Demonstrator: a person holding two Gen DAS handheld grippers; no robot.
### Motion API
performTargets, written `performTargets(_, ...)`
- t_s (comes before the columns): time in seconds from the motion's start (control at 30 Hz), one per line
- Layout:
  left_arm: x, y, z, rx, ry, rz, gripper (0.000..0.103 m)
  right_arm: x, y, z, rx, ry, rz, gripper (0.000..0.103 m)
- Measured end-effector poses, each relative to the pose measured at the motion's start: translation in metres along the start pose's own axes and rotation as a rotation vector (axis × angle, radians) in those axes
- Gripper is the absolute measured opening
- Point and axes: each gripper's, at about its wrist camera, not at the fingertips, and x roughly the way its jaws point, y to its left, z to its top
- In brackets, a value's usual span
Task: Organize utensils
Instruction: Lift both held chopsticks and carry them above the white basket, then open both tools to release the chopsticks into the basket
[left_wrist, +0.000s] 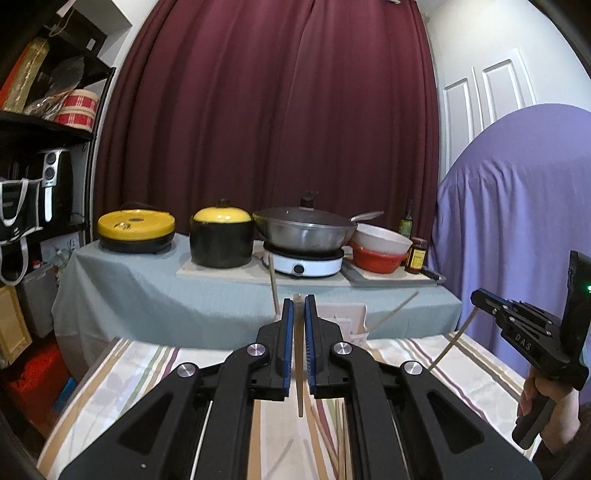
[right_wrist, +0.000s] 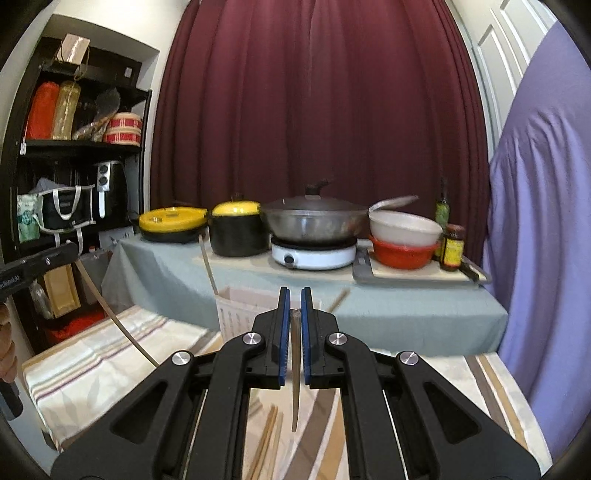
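My left gripper (left_wrist: 299, 301) is shut on a pale wooden chopstick (left_wrist: 299, 391) that hangs down between its blue pads. My right gripper (right_wrist: 292, 291) is likewise shut on a chopstick (right_wrist: 294, 376), held above the striped tablecloth (right_wrist: 110, 354). Just behind both sets of fingers stands a white slotted utensil holder (right_wrist: 236, 310) with chopsticks (right_wrist: 208, 266) leaning out of it. Several loose chopsticks (right_wrist: 267, 439) lie on the cloth below the right gripper. The left wrist view shows the right gripper (left_wrist: 476, 298) at the far right with its chopstick (left_wrist: 452, 341) slanting down.
Behind the holder a grey-covered table (left_wrist: 147, 288) carries yellow-lidded pots (left_wrist: 221, 236), a wok (left_wrist: 303, 229) on a white burner, stacked bowls (left_wrist: 380, 247) and jars. A black shelf (right_wrist: 74, 147) stands left, a purple draped shape (left_wrist: 517, 221) right.
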Motion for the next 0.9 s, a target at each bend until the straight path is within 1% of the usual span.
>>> performTargets(0.13, 0.014, 0.000, 0.024, -0.005, -0.031, -0.029, 0.007, 0.013, -0.004, 0.028, -0.010, -0.055, 0.018, 0.006)
performTargets(0.27, 0.029, -0.003, 0.049, 0.016, -0.090, -0.033, 0.007, 0.035, -0.010, 0.059, -0.009, -0.107, 0.033, 0.006)
performTargets(0.43, 0.062, -0.005, 0.079, 0.029, -0.141, -0.027, 0.007, 0.068, -0.017, 0.083, 0.003, -0.129, 0.044, 0.006)
performTargets(0.5, 0.075, -0.006, 0.085, 0.036, -0.146, -0.020, 0.007, 0.083, -0.020, 0.088, 0.003, -0.130, 0.044, 0.006)
performTargets(0.6, 0.101, -0.006, 0.086, 0.043, -0.125, -0.010, 0.007, 0.106, -0.019, 0.089, -0.005, -0.116, 0.041, 0.006)
performTargets(0.67, 0.118, -0.004, 0.081, 0.045, -0.091, -0.004, 0.007, 0.123, -0.021, 0.084, 0.002, -0.090, 0.045, 0.006)
performTargets(0.8, 0.149, 0.002, 0.060, 0.029, -0.008, 0.002, 0.007, 0.149, -0.022, 0.065, 0.016, -0.030, 0.049, 0.006)
performTargets(0.9, 0.163, 0.005, 0.047, 0.022, 0.035, 0.005, 0.007, 0.166, -0.020, 0.047, 0.023, 0.018, 0.052, 0.006)
